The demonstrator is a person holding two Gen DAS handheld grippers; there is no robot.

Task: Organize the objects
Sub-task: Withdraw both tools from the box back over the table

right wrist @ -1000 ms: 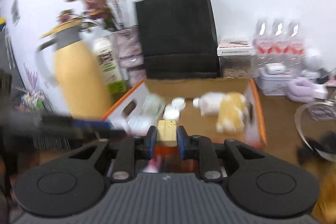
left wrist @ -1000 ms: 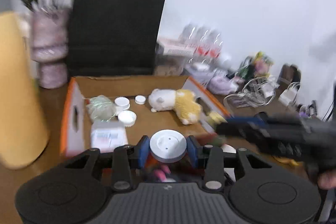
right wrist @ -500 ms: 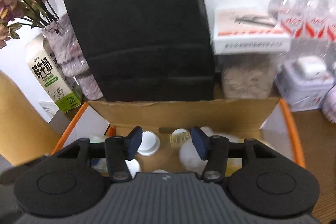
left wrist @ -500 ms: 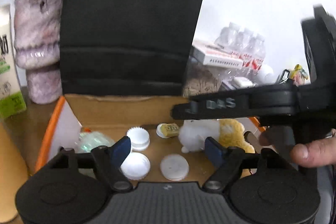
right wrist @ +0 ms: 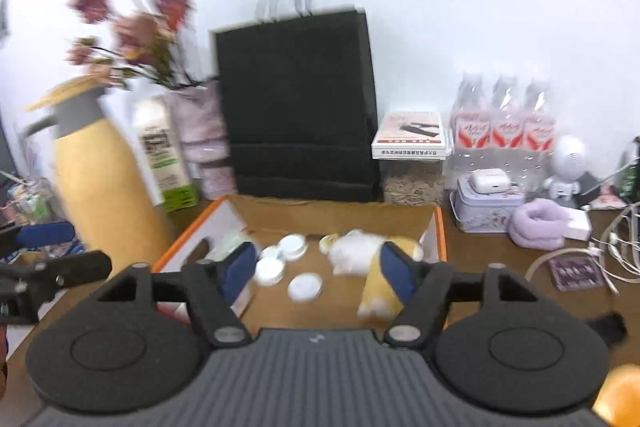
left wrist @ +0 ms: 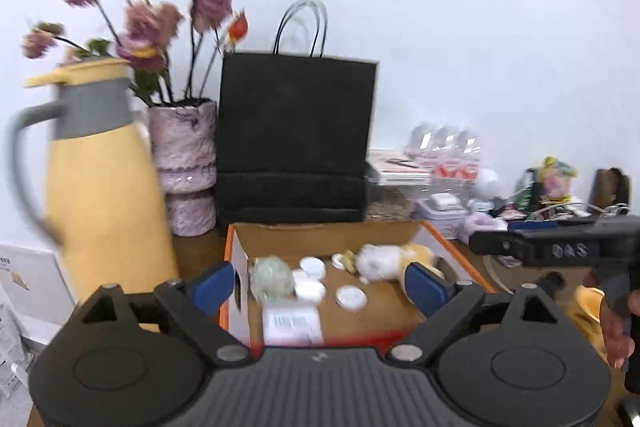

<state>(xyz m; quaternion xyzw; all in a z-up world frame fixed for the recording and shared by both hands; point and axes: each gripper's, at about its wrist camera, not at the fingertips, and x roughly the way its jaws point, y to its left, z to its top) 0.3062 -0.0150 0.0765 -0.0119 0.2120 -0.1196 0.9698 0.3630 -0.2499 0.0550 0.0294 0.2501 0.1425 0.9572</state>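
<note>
An open cardboard box with orange edges (left wrist: pixel 236 259) (right wrist: pixel 438 227) sits on the wooden table. In it lie several white round lids (left wrist: pixel 351 297) (right wrist: pixel 305 285), a white and yellow plush toy (left wrist: pixel 390 258) (right wrist: pixel 370 259), a pale green wad (left wrist: pixel 272 277) and a white labelled packet (left wrist: pixel 292 321). My left gripper (left wrist: pixel 320 285) is open and empty, held back above the box's near edge. My right gripper (right wrist: pixel 316 269) is open and empty, also above the near side of the box. The right gripper also shows at the right of the left wrist view (left wrist: pixel 560 247).
A yellow thermos jug (left wrist: pixel 100 187) (right wrist: pixel 100 187) stands left of the box, with a pink vase of flowers (left wrist: pixel 184 163) and a black paper bag (left wrist: pixel 296 143) (right wrist: pixel 300 107) behind. A milk carton (right wrist: pixel 164 155), water bottles (right wrist: pixel 504 123), a tin (right wrist: pixel 484 207) and cables (right wrist: pixel 616 247) lie to the right.
A second ago the left gripper held a white lid and the right a small yellow block; both opened over the box, and both have since pulled back and up, empty.
</note>
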